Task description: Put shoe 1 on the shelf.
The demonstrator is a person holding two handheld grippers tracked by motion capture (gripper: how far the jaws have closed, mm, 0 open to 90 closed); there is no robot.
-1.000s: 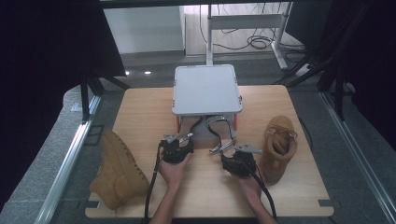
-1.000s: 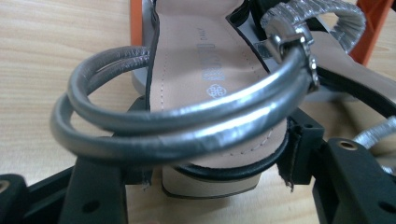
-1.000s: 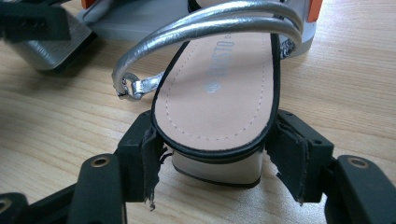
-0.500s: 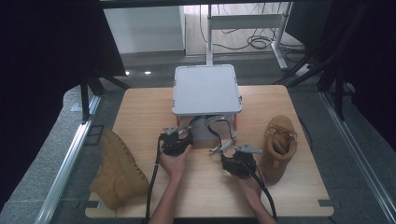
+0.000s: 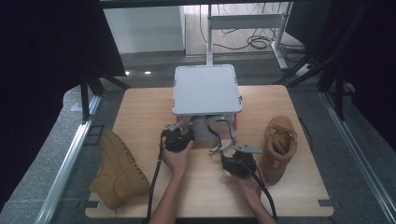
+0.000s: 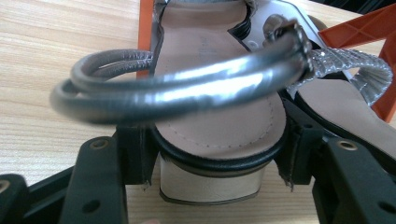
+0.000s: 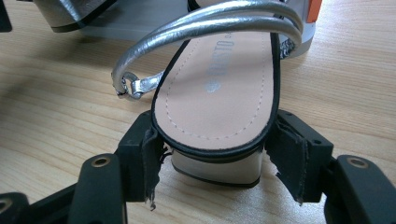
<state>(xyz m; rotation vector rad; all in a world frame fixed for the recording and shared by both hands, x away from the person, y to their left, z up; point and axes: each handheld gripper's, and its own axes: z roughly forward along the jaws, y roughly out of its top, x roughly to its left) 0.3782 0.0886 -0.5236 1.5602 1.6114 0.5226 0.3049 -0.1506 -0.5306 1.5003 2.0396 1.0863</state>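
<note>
The left gripper [image 6: 212, 163] is clamped on the heel of a silver sandal [image 6: 219, 116], its pads pressing the black sole rim on either side. Just above the jaws the ankle strap [image 6: 187, 93] arches across; beyond it the insole runs under the grey box [image 5: 207, 88].

The right gripper [image 7: 217, 158] grasps the heel of the other sandal [image 7: 219, 93], which rests on the wooden surface [image 7: 56, 116]. A tan boot [image 5: 279, 147] stands just beside this gripper, another boot [image 5: 119, 170] farther off past the left gripper.
</note>
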